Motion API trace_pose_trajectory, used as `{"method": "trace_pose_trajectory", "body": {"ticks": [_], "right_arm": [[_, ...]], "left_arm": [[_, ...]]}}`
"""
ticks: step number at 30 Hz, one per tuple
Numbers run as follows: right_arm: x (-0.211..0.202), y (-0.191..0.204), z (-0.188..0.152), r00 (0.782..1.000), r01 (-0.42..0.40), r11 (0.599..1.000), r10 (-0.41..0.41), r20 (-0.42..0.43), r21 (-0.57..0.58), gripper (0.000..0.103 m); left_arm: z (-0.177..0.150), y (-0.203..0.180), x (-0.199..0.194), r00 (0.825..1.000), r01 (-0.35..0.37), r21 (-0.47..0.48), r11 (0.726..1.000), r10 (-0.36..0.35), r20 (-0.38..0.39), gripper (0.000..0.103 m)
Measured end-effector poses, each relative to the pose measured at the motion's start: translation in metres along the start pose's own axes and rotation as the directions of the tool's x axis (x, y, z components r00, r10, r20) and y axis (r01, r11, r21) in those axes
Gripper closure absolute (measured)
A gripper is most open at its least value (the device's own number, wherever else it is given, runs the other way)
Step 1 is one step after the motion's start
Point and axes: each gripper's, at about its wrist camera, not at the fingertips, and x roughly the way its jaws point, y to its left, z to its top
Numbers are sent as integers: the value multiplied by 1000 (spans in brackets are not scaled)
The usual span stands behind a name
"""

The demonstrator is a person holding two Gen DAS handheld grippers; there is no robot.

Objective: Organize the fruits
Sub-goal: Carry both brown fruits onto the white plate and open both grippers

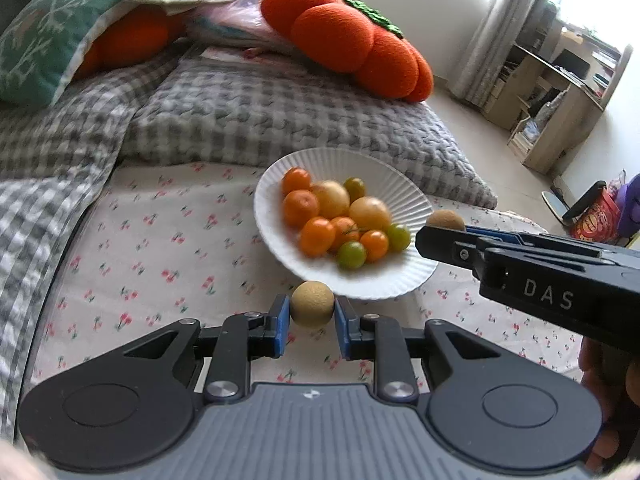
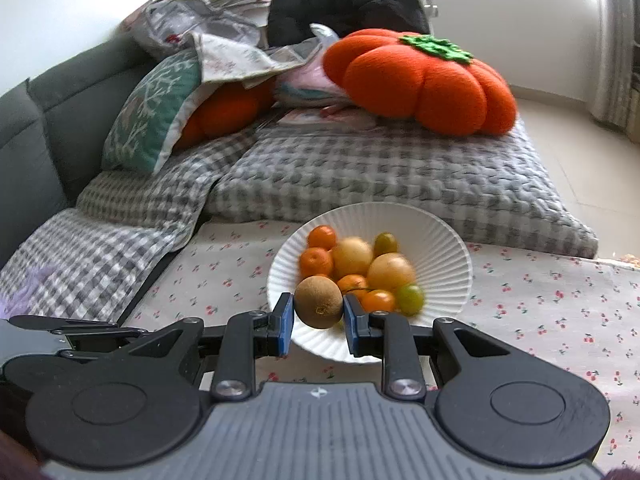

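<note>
**Both grippers clamped on a kiwi, by the fruit plate**

The left gripper (image 1: 312, 322) has its blue pads pressed on either side of a brown kiwi (image 1: 312, 305), held clear of the cloth just at the near rim of the plate; the right gripper (image 2: 319, 320) is likewise closed on a second kiwi (image 2: 320, 301), its stem end facing the camera, carried over the near edge of the plate; in the left wrist view this right gripper reaches in from the right with its kiwi showing at the fingertips beside the plate's rim.

The white ribbed plate (image 1: 400, 184) holds a heap of fruit: small oranges (image 1: 300, 207), two larger yellow fruits (image 1: 370, 213), and little green ones (image 1: 351, 255); it sits on a cherry-print cloth (image 1: 160, 248); beyond it lies a grey checked blanket (image 2: 360, 176) bearing an orange pumpkin cushion (image 2: 424, 84) and a teal patterned pillow (image 2: 160, 116); a grey sofa back (image 2: 48, 120) rises at the left.
</note>
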Motion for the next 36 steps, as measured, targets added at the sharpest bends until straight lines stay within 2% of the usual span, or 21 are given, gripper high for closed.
{"method": "trace_pose_trajectory", "body": {"ticks": [6,13,18,23,27,32,36], "right_arm": [[-3,-20,7,1000,24,998,-25,15,54,80],[4,-46,15,998,59,991,-62,23,121,80],[30,-70,11,998,57,977,-49,-42,204,80],[49,-90,11,996,59,960,-39,-76,273,80],[57,-99,15,996,55,959,-35,-76,277,79],[72,-100,18,996,44,975,-27,-80,219,79],[83,-105,24,998,13,973,0,-59,230,79]], "left_arm": [[17,-10,9,1000,18,33,999,-19,10,86],[35,-13,26,998,52,22,998,-53,22,86],[41,-15,47,999,51,40,998,-51,10,86],[52,-4,67,998,62,2,998,-62,-1,86],[68,-1,76,997,77,-9,997,-76,23,86],[91,-23,97,998,52,84,995,-56,42,86],[110,-29,119,998,40,94,995,-43,40,86]]}}
